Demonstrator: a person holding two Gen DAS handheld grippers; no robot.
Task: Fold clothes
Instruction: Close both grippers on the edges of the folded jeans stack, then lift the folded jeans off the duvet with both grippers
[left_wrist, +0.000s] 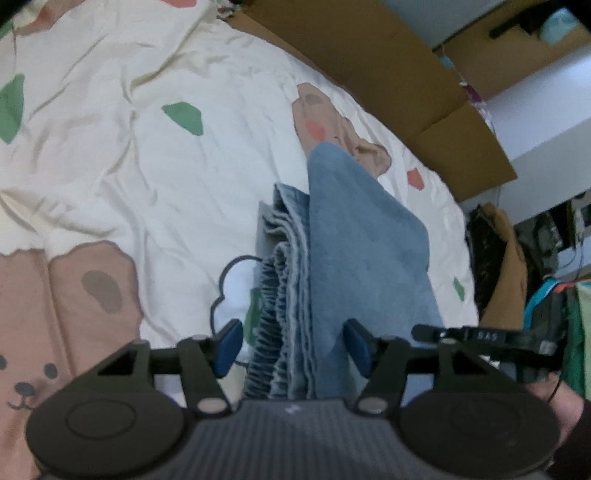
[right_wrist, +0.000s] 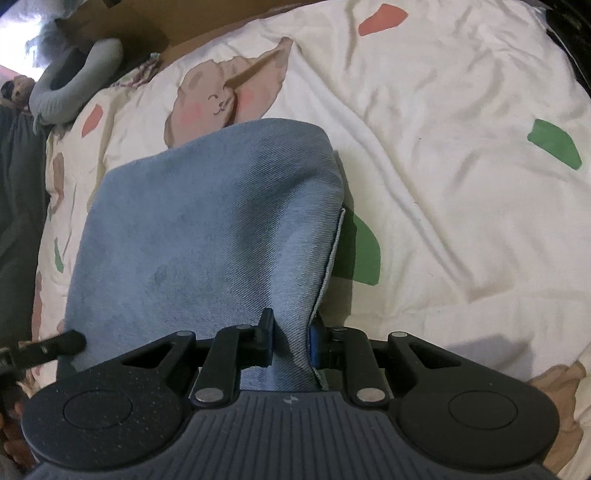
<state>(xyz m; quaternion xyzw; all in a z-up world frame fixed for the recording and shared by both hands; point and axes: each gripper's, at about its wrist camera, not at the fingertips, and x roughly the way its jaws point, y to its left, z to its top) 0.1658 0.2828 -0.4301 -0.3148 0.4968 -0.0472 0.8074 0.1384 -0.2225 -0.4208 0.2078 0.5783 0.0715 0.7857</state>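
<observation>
A cream bear-print duvet (left_wrist: 177, 206) covers the bed beside cardboard boxes (left_wrist: 369, 62). Left fingers (left_wrist: 229, 345) stand apart around folded jeans (left_wrist: 354, 243); right fingers (right_wrist: 266, 341) pinch the denim.

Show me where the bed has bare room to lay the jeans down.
Widest bare stretch: the quilt left of the jeans, between the green patches and the bear print. In the right wrist view, more open quilt lies right of the jeans. It is crowded toward the cardboard edge and the grey pillow.
</observation>
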